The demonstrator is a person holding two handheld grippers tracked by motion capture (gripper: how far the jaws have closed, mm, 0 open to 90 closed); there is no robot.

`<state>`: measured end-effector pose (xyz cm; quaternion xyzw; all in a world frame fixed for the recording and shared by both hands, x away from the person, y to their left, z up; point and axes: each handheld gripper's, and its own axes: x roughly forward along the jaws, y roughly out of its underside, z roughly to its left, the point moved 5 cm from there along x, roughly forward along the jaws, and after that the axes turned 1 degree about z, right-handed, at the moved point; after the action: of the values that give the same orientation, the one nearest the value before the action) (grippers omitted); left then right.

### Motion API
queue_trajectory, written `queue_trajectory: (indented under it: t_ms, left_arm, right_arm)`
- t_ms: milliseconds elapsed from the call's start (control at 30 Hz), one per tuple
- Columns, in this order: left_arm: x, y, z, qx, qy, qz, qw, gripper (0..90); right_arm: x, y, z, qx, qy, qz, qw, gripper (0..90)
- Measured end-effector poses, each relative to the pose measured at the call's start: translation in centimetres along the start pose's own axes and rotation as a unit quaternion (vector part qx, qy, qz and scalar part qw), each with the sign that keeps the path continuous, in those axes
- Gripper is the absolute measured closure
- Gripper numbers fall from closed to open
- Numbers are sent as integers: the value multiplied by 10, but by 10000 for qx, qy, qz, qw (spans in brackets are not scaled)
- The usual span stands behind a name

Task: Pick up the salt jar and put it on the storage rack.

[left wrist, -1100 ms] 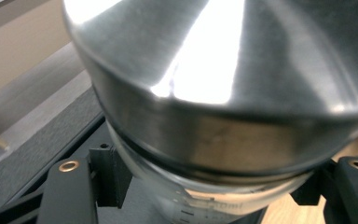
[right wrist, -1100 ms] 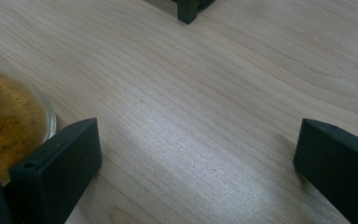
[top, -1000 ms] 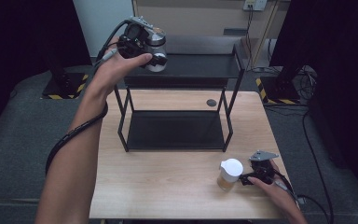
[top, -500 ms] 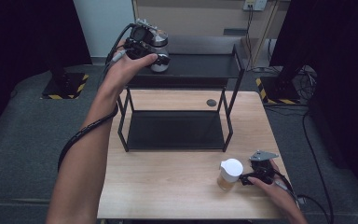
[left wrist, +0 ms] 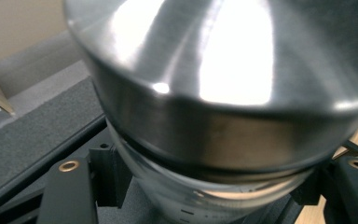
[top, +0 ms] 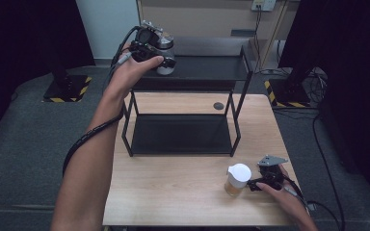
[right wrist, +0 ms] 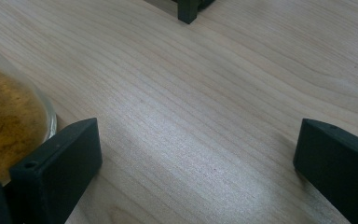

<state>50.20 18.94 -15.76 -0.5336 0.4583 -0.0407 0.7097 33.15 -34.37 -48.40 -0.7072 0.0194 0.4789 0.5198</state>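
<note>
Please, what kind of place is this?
Probably a lab or recording studio: a bare wooden table with a black rack, dark curtains around, and hazard-striped stand bases on grey carpet.

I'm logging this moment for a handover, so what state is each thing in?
Steel-lidded jar: lid on, upright, at the shelf's top tier, clamped.
Left gripper: shut on the jar below its lid.
White-lidded jar: lid on, upright on the table, brown powder inside.
Right gripper: open, beside that jar, nothing between its fingers.
Black shelf: lower tier bare.
</note>
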Motion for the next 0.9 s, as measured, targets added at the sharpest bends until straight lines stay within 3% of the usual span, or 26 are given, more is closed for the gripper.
queue_trajectory:
  t_ms: [267,400,533,700,833,900]
  left_arm:
    - [0,-1,0,28,-3,30,10000,296]
    - [-5,2,-2,46,-5,-32,10000,219]
    - [-19,6,-8,245,-151,-33,9996,179]
    - [-43,16,-13,385,-251,-241,9987,165]
    - [-61,25,-15,468,-251,-374,9979,172]
    - [-68,30,-14,521,-120,-464,9975,186]
  right_arm:
    - [0,0,0,-3,-2,0,10000,18]
    - [0,0,0,-3,-2,0,10000,18]
    - [0,0,0,-3,-3,0,10000,18]
    - [0,0,0,-4,-1,0,10000,18]
    - [0,0,0,-4,-1,0,10000,18]
    - [0,0,0,-2,-2,1,10000,18]
